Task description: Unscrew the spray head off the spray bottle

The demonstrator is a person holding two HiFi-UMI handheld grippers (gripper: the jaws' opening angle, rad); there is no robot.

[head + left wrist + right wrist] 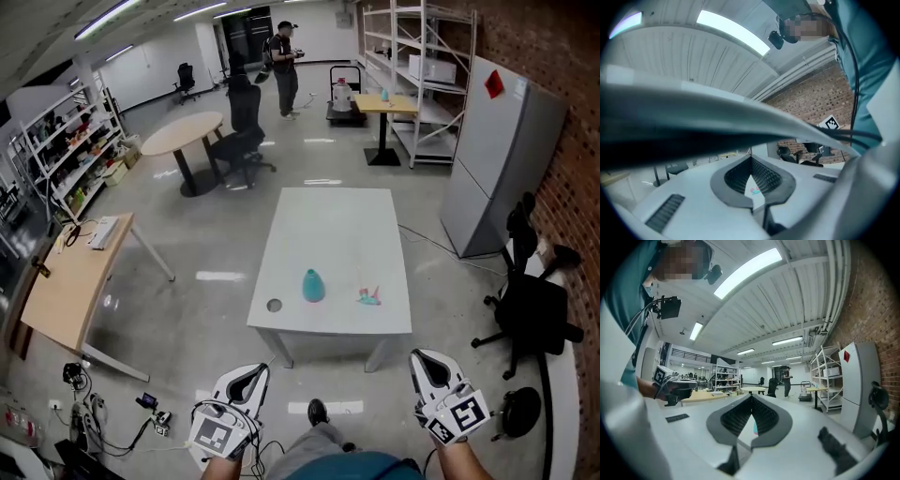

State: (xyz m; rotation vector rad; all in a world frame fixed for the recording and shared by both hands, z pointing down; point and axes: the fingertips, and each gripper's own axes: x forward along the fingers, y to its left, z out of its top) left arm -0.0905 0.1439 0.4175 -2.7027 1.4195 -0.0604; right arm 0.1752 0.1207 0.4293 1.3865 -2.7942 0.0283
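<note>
Teal spray bottle (312, 286) stands upright on the white table (328, 225), with the spray head (368, 297) already off and lying near it to the right, not touching. We find both items well ahead of the left gripper (248, 375) and the right gripper (429, 364), which are held short of the table's near edge. We record both pairs of jaws closed together on nothing, and we cannot tell what the bottle contains.

No legible text, brand or number anywhere. Only markings:
- Square black-and-white patterns, no letters, on the cubes of left gripper (247, 377) and right gripper (429, 364).
- Red diamond sticker (493, 84) on grey cabinet (497, 159); any print too small to read.
</note>
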